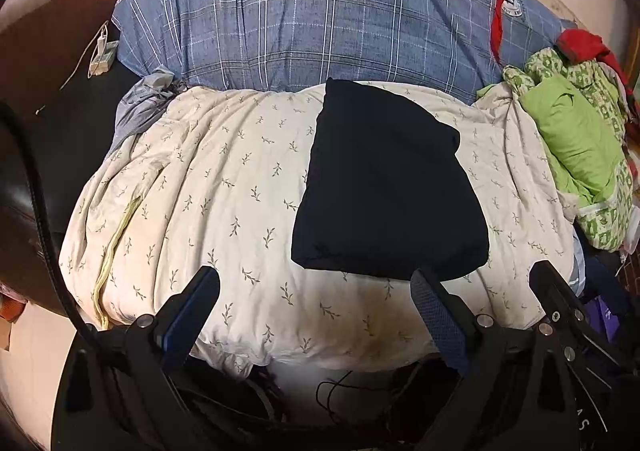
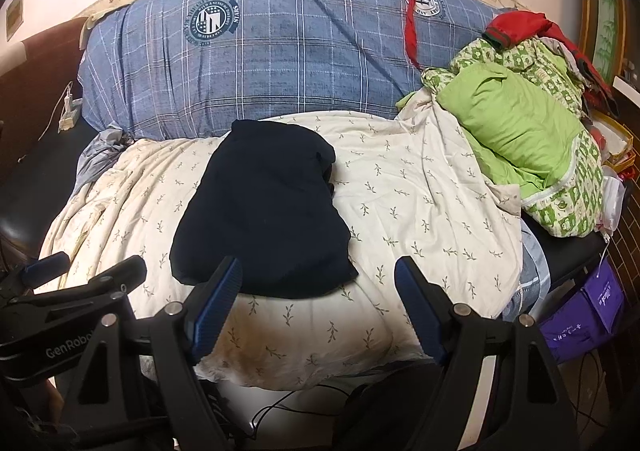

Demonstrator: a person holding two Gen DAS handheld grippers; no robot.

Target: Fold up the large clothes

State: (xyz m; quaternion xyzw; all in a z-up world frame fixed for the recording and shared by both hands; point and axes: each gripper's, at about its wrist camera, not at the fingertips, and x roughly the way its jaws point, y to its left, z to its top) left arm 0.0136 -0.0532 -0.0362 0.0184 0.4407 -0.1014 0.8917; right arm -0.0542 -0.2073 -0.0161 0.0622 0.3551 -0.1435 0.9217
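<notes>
One cream leaf-print quilt (image 2: 420,203) covers the bed. Both grippers, left gripper (image 1: 316,291) and right gripper (image 2: 318,279), gape wide and empty, just near of the folded dark garment (image 2: 264,211).

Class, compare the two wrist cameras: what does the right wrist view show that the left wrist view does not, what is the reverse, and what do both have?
Only the right wrist view shows the purple bag's whole printed face, hanging off the bed's right edge, plus the open right gripper head-on. Only the left wrist view shows the thick black cable curving down its left side, plus the open left gripper head-on. Both share the folded dark garment on the cream leaf-print quilt, the blue checked duvet behind it, and the green bedding.
</notes>
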